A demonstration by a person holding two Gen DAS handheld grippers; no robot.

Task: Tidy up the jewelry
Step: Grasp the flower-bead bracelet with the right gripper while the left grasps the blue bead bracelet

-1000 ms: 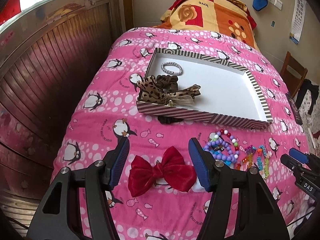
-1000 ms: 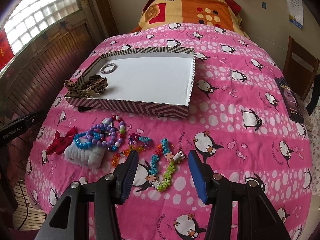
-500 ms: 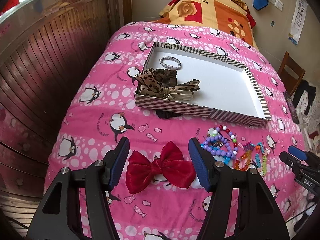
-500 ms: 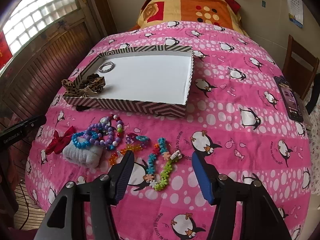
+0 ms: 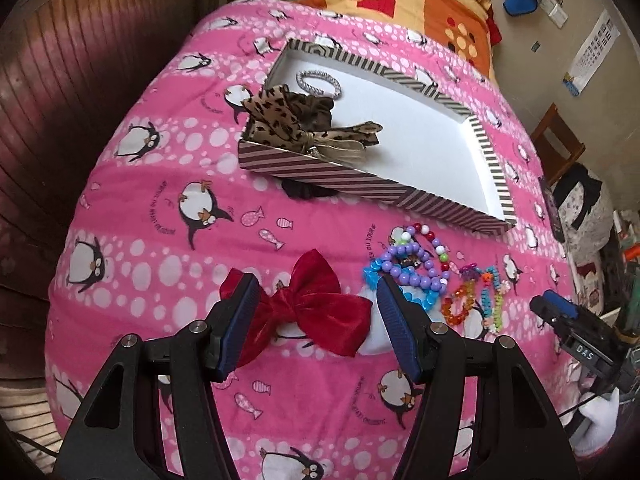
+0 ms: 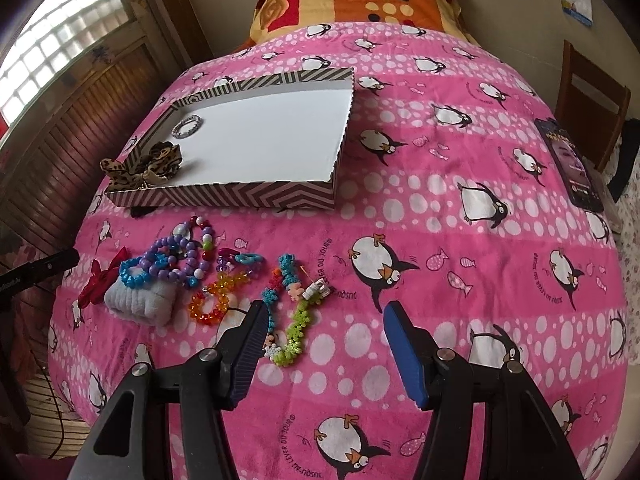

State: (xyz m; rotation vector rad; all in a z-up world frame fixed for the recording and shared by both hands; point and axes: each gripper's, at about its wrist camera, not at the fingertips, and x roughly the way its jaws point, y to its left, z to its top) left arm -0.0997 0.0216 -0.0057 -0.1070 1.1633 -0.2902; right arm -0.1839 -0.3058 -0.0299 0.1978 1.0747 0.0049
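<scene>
Left wrist view: your left gripper (image 5: 316, 312) gapes around the red bow (image 5: 316, 308), hiding its left wing.

Right wrist view: your right gripper (image 6: 322, 330) spreads wide, covering the flower-bead bracelet (image 6: 294, 312) end on the pink penguin blanket (image 6: 460, 240); striped tray (image 6: 224, 196) beyond.

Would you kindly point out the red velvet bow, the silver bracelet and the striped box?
red velvet bow (image 5: 316, 304), left wrist view, on its centre knot.
silver bracelet (image 6: 188, 126), right wrist view, on its beaded ring.
striped box (image 6: 224, 196), right wrist view, on its near wall.
</scene>
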